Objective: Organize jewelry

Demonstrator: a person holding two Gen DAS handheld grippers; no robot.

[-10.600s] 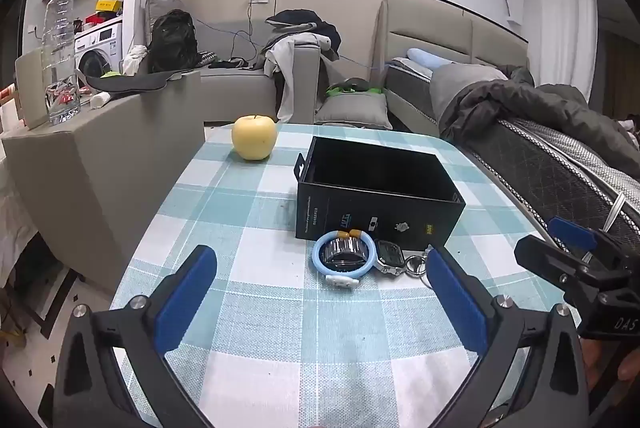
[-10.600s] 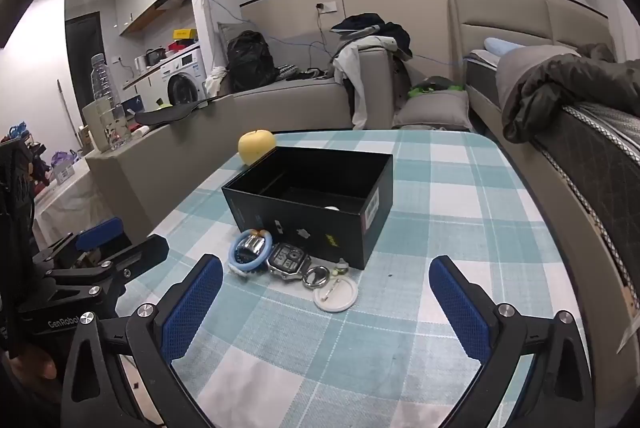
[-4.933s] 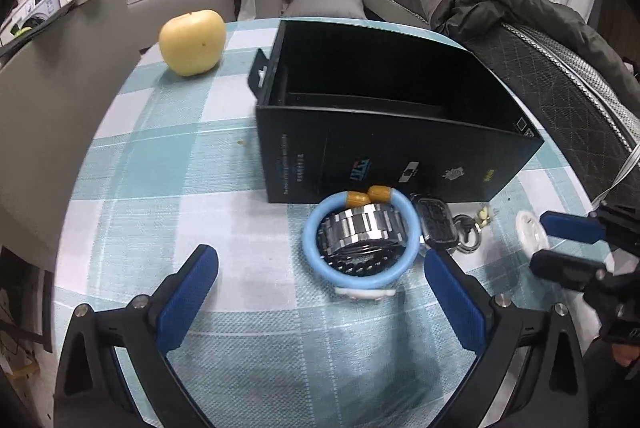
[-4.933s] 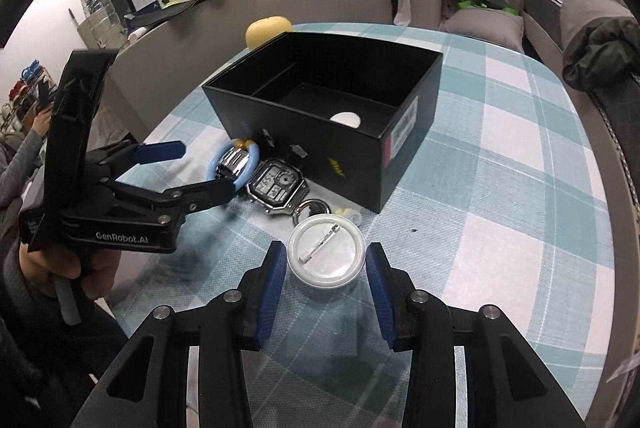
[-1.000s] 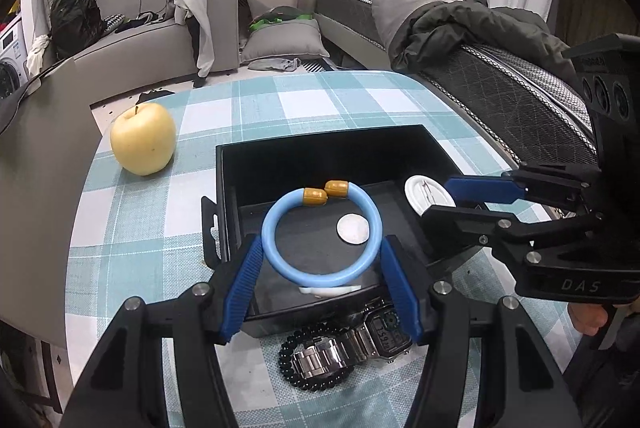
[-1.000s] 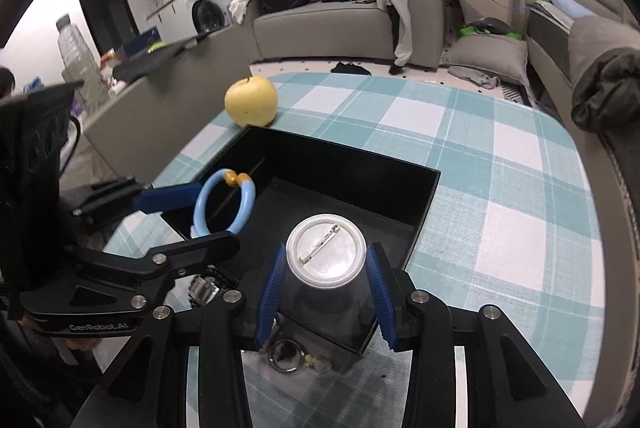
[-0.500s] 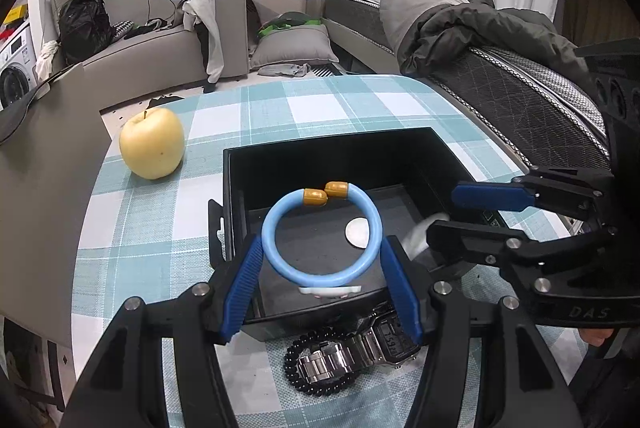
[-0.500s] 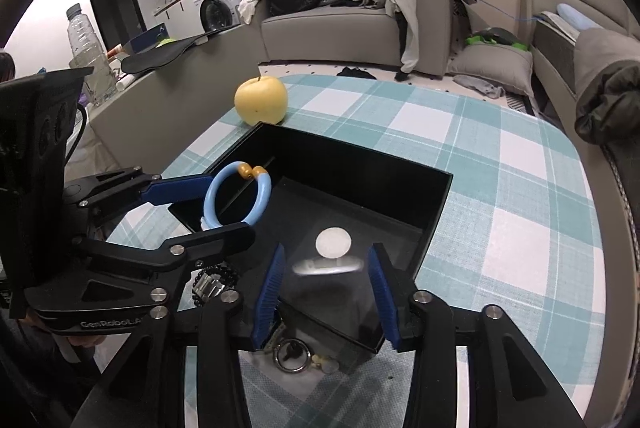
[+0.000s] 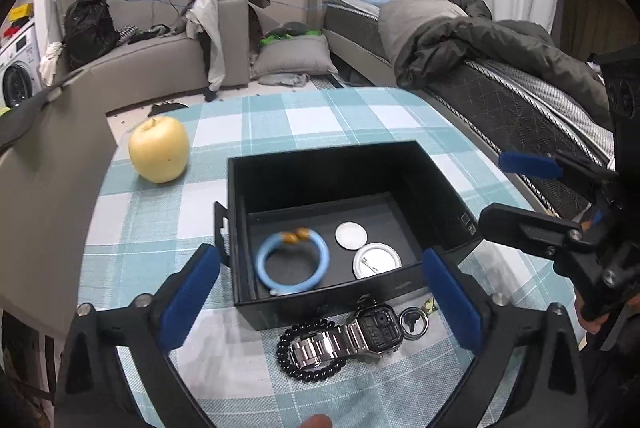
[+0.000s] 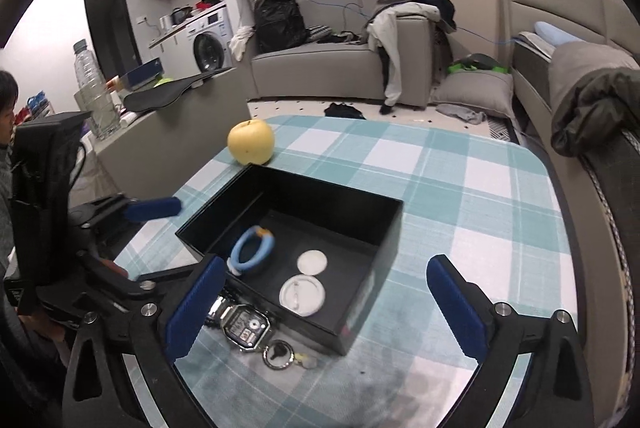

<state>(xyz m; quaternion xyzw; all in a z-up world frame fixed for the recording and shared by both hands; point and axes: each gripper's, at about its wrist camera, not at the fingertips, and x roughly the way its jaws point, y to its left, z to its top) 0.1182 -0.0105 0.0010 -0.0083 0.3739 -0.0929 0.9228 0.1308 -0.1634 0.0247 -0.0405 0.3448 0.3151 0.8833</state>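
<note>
An open black box (image 9: 444, 187) (image 10: 384, 220) stands on the checked table. Inside it a blue bangle (image 9: 293, 262) (image 10: 252, 251), blurred in the left wrist view, sits at the near left. A white pin badge (image 9: 376, 260) (image 10: 301, 295) and a white disc (image 9: 351, 234) (image 10: 312, 261) lie beside it. In front of the box lie a steel watch (image 9: 352, 336) (image 10: 245, 326), a black bead bracelet (image 9: 288, 352) and a ring (image 9: 415, 322) (image 10: 278, 354). My left gripper (image 9: 320, 298) is open and empty above the box's near wall. My right gripper (image 10: 326, 310) is open and empty over the box's near corner.
A yellow apple (image 9: 159, 154) (image 10: 251, 141) sits on the table behind the box. A grey ledge (image 9: 52, 163) borders the table's left side and a bed (image 9: 520, 99) its right. A sofa with clothes (image 10: 360, 63) stands behind.
My left gripper has opened and let the blue bangle drop into the box. My right gripper has opened too, and the white badge now lies on the box floor.
</note>
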